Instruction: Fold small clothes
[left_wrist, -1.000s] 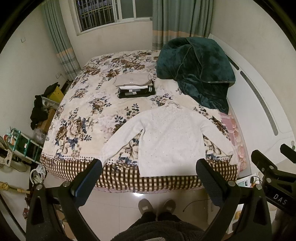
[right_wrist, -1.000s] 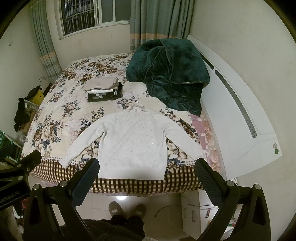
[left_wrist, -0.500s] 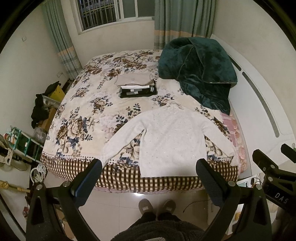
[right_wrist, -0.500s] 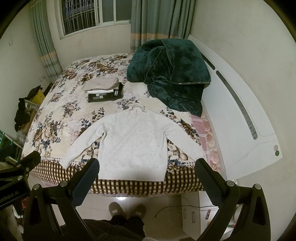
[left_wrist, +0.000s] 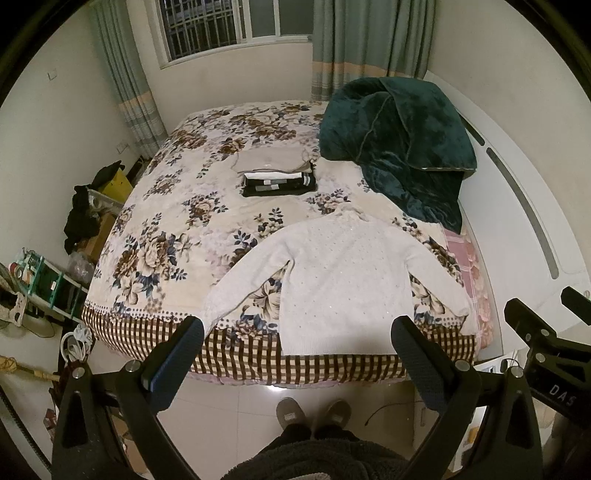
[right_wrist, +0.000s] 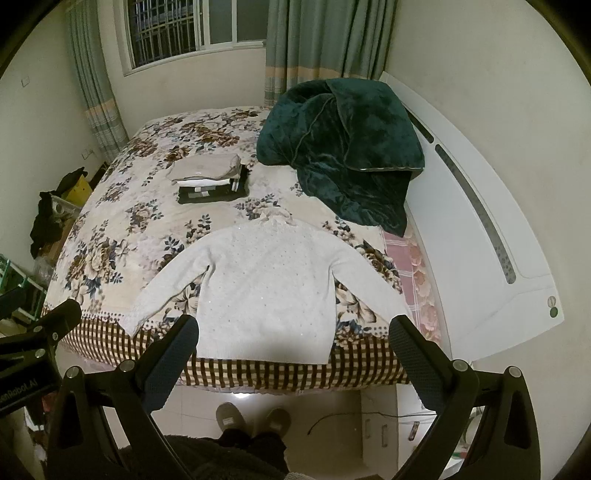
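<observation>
- a white sweater (left_wrist: 343, 280) is laid flat on the near part of a bed (left_wrist: 177, 229), its hem at the checked edge and its collar pointed toward the far side.
- both sleeves are spread outward and down; the left one is ended near the checked border, the right one near a pink cloth (left_wrist: 467, 254) at the bed's edge.
- the left gripper (left_wrist: 297, 341) is held above the floor in front of the bed, its jaws spread wide and nothing gripped between them.
- the right gripper (right_wrist: 293, 339) is held likewise, released and empty, apart from the sweater.
- a stack of folded clothes (left_wrist: 279, 175) is seen farther back on the bed, with a beige piece on top and dark ones below.
- a dark green blanket (left_wrist: 402, 147) is heaped at the far right, against the white headboard (right_wrist: 476, 240).
- a person's slippers (left_wrist: 314, 411) are seen on the tiled floor just before the bed.
</observation>
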